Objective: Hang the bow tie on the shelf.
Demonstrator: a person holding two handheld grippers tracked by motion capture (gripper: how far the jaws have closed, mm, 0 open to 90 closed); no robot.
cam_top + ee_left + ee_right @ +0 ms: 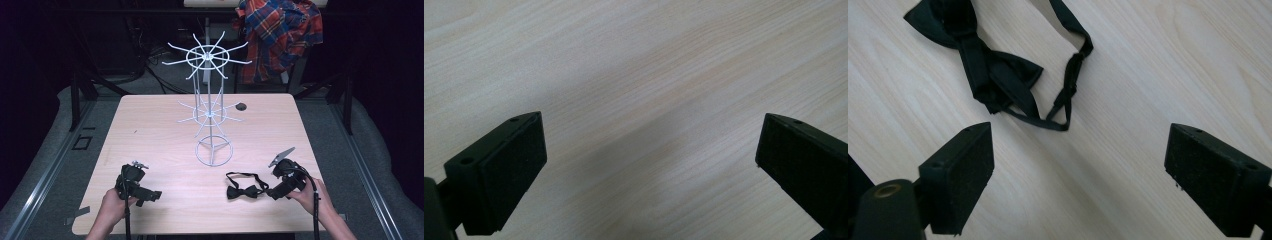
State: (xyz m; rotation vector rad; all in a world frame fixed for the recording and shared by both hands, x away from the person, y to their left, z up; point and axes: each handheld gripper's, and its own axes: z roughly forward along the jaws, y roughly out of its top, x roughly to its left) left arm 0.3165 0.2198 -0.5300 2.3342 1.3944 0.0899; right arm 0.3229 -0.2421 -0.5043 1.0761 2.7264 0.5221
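Observation:
A black bow tie (242, 191) with a thin strap loop lies flat on the wooden table (160, 135) near the front right. My right gripper (272, 192) sits just right of it and points at it. In the right gripper view the bow tie (983, 65) and its strap (1070, 85) lie just beyond the right gripper (1078, 145), which is open with nothing between its jaws. A white wire rack (210, 107) with two tiers of hooks stands at the table's middle. My left gripper (152, 196) rests at the front left. The left gripper (649, 135) is open over bare wood.
A plaid shirt (280, 30) hangs behind the table's far edge. A small dark round spot (241, 106) sits on the table beside the rack's lower tier. The rack's ring base (214, 152) stands between the two grippers, farther back.

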